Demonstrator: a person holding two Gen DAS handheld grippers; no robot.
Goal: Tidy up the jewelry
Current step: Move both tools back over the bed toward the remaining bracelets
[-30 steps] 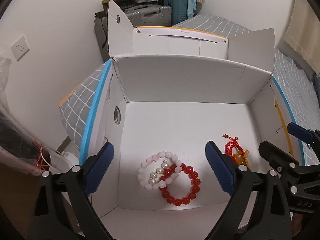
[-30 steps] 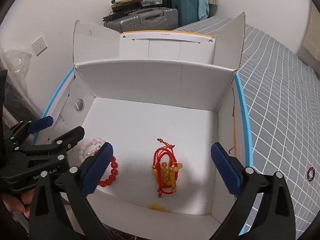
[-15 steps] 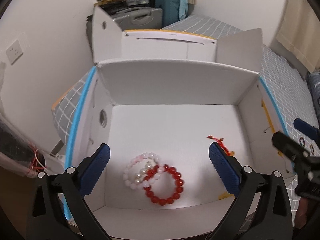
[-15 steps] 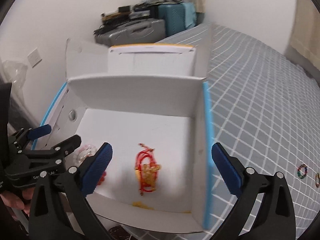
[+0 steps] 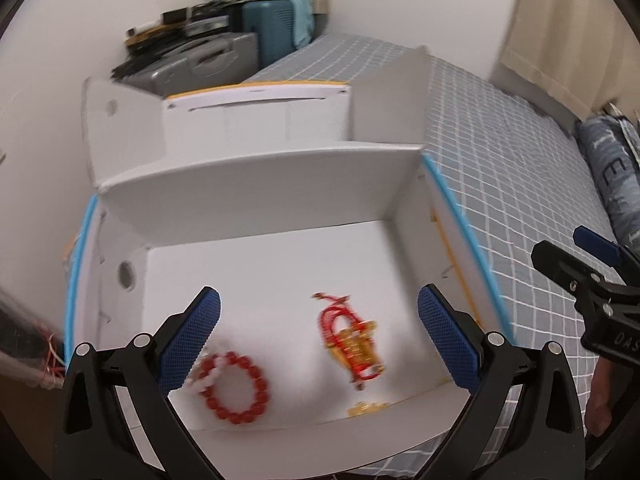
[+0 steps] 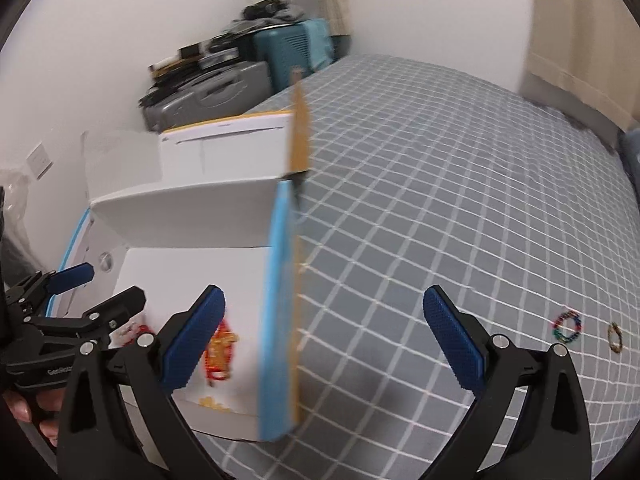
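Observation:
An open white cardboard box [image 5: 260,196] stands on the bed. Inside lie a red bead bracelet [image 5: 236,386], a pink-white bead bracelet [image 5: 208,380] partly hidden by my left finger, and a red-cord bracelet with amber beads [image 5: 352,344]. My left gripper [image 5: 320,340] is open and empty above the box's front. My right gripper [image 6: 324,340] is open and empty over the box's blue-edged right wall [image 6: 276,304]. A multicoloured bead bracelet [image 6: 566,326] and a brownish bracelet [image 6: 614,336] lie on the grey checked bedsheet [image 6: 440,220] to the right.
Suitcases and stacked items [image 5: 224,48] stand against the wall behind the box. The box's flaps [image 5: 392,96] stand upright. A curtain [image 6: 580,40] hangs at the far right. A blue patterned cloth [image 5: 608,168] lies on the bed's right.
Both grippers have swung to the right. The right view now looks past the box's right wall over the bedsheet, and a second loose bracelet has come into view. Both stay open.

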